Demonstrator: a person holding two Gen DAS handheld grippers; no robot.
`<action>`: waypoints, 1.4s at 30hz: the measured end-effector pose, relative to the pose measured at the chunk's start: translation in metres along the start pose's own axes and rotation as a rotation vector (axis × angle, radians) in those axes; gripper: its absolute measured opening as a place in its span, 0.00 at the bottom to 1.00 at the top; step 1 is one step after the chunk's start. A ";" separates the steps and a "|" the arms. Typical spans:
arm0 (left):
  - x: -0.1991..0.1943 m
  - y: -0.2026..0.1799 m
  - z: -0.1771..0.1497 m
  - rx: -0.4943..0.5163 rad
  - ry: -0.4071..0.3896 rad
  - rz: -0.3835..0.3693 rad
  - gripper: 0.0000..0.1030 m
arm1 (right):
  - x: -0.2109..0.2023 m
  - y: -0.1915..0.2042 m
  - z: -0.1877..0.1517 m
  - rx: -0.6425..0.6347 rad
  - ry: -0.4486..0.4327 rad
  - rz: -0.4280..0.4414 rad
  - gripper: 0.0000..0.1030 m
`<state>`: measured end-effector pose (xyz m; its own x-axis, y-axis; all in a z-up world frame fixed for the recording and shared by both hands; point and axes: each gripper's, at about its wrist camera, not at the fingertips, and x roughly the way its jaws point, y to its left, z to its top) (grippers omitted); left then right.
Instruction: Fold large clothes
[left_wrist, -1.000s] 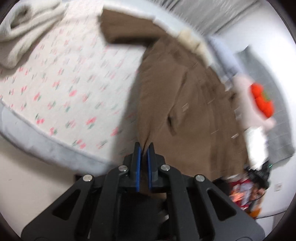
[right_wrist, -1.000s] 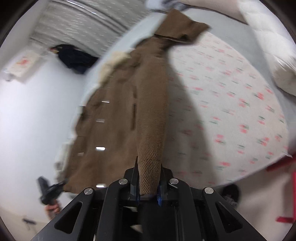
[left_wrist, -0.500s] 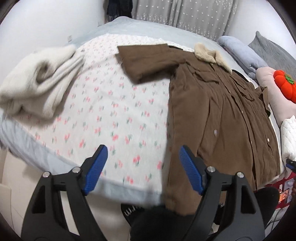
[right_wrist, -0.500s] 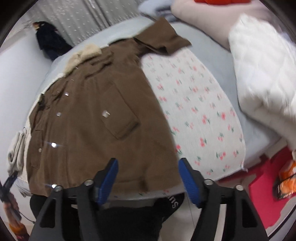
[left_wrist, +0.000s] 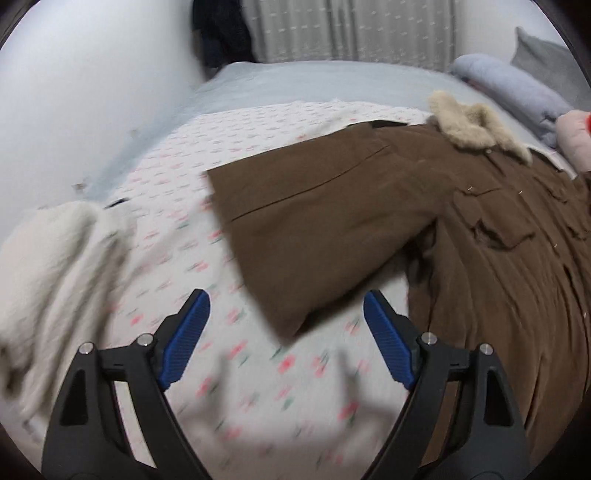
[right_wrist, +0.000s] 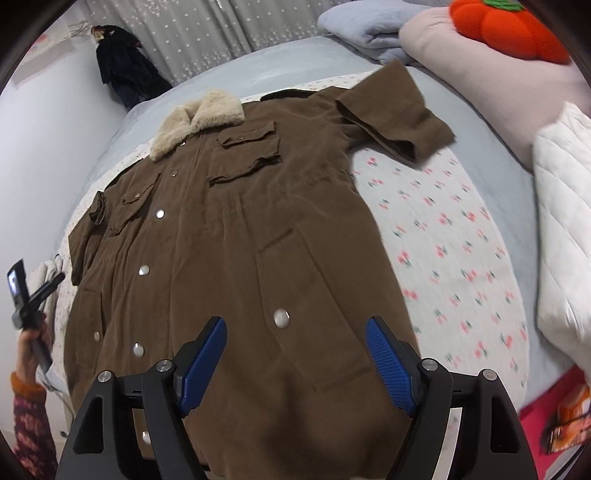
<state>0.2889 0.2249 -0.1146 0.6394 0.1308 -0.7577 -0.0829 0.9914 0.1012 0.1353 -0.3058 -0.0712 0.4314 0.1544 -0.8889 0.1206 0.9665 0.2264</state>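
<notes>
A brown coat with a cream fur collar lies face up and spread flat on the floral sheet. One sleeve stretches out to the left, and its cuff corner lies on the sheet just beyond my left gripper. That gripper's jaws are opening, with no cloth between the blue pads. My right gripper hovers over the coat's lower front near a snap button. Its jaws are opening too and nothing is pinched. The other sleeve points to the far right.
A cream blanket is heaped at the bed's left. A white quilt, a pink pillow with an orange plush and a grey-blue blanket line the right and far side. A hand shows at the left edge.
Both grippers were shut on brown cloth a second ago; both have opened and let go. The left one swung over toward the sleeve cuff. The coat now lies flat.
</notes>
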 end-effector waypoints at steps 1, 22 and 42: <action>0.009 -0.003 0.003 0.003 -0.003 -0.043 0.83 | 0.005 0.002 0.004 0.000 0.005 -0.005 0.77; -0.014 0.135 -0.005 -0.610 -0.285 0.018 0.14 | 0.119 0.090 0.047 -0.097 0.106 0.114 0.78; -0.039 0.155 0.054 -0.663 -0.451 0.031 0.06 | 0.116 0.095 0.045 -0.113 0.116 0.053 0.79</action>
<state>0.2920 0.3735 -0.0343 0.8651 0.2852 -0.4127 -0.4518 0.8005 -0.3939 0.2369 -0.2053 -0.1351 0.3273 0.2220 -0.9185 -0.0040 0.9723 0.2336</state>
